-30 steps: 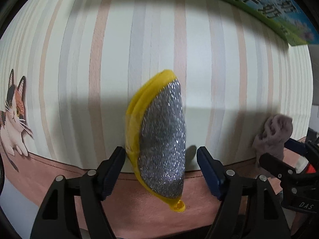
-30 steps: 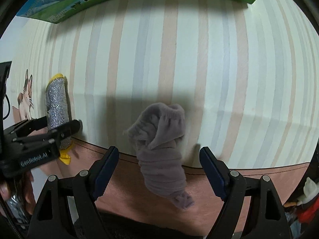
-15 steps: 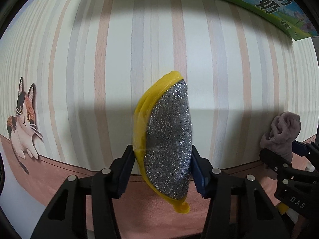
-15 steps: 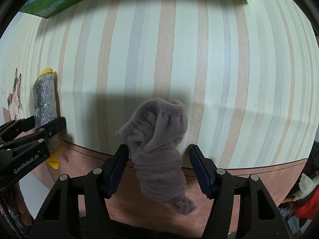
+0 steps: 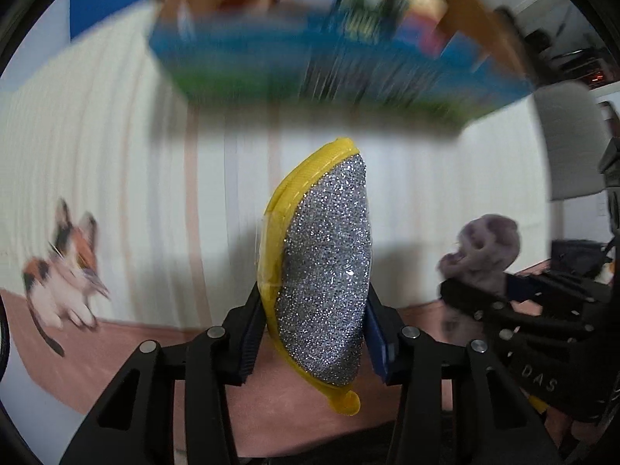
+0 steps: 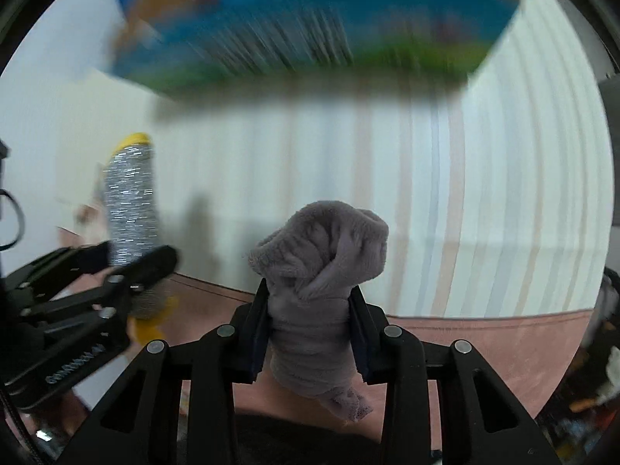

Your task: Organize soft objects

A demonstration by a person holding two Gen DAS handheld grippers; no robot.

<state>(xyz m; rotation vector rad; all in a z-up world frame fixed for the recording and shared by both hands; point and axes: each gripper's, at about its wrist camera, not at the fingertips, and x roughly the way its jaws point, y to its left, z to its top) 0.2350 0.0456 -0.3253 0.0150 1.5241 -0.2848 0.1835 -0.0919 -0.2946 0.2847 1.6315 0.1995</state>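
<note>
Both hands are gripping now: the left gripper is squeezing the yellow-and-silver sponge, the right gripper is pinching the grey sock, both raised off the striped cloth. The sock's limp toe could be slipping free under a jerky swing. Only "DAS" is reading clearly; the blue-green box is blurring out.

The blue and green printed box up top is smeared by blur, its print unreadable; the orange and white cat picture is fuzzy too; shelf clutter behind is unclear.
</note>
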